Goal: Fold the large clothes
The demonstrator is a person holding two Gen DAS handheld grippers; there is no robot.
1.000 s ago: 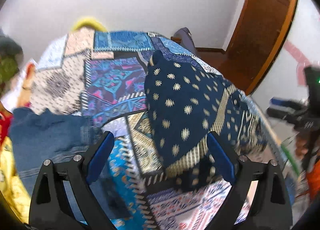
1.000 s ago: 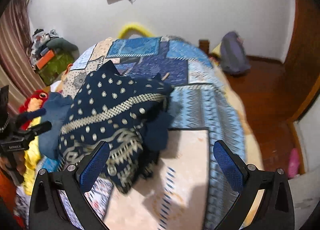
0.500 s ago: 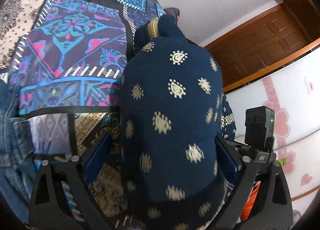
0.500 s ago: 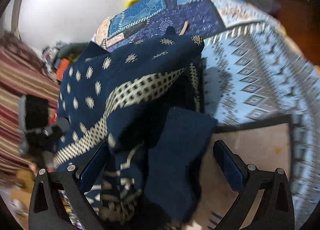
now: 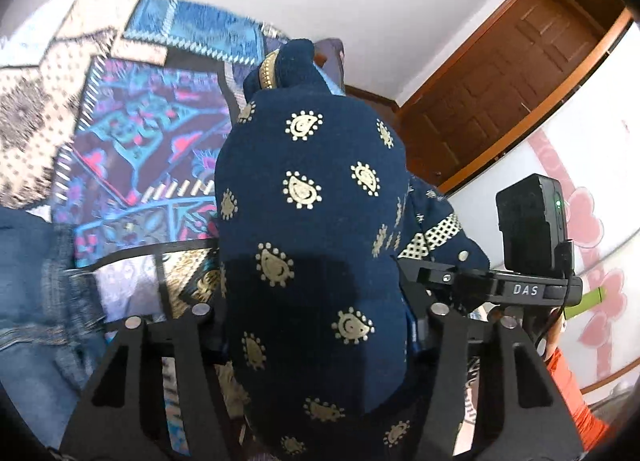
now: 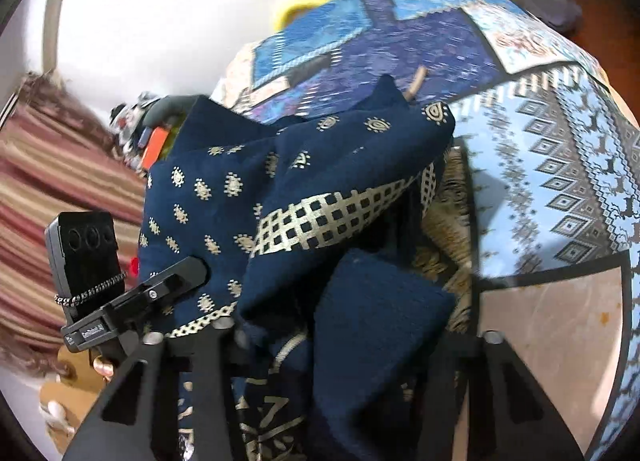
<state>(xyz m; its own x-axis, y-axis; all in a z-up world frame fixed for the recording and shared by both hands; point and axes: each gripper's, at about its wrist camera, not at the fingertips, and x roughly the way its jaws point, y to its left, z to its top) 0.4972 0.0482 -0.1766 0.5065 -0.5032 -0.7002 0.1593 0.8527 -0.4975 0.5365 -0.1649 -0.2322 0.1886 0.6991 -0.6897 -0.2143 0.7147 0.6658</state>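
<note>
A large navy garment with gold paisley dots and a gold lattice band lies bunched on a patchwork bedspread. In the left wrist view the garment [image 5: 312, 245] fills the gap of my left gripper [image 5: 316, 325], whose jaws have closed in against the cloth. In the right wrist view the garment [image 6: 304, 197] drapes between the jaws of my right gripper [image 6: 348, 345], which stand narrower than before with cloth between them; the fingertips are hidden by fabric.
The patchwork bedspread [image 5: 132, 149] covers the bed, also in the right wrist view [image 6: 560, 165]. Blue jeans [image 5: 36, 301] lie at the left. A phone on a clamp mount [image 5: 532, 229] stands at the right, also seen from the other side [image 6: 86, 257]. A wooden door [image 5: 500, 73] is behind.
Both grippers moved down into the navy garment and their jaws closed from wide open onto the cloth. The garment now bulges up between them.
</note>
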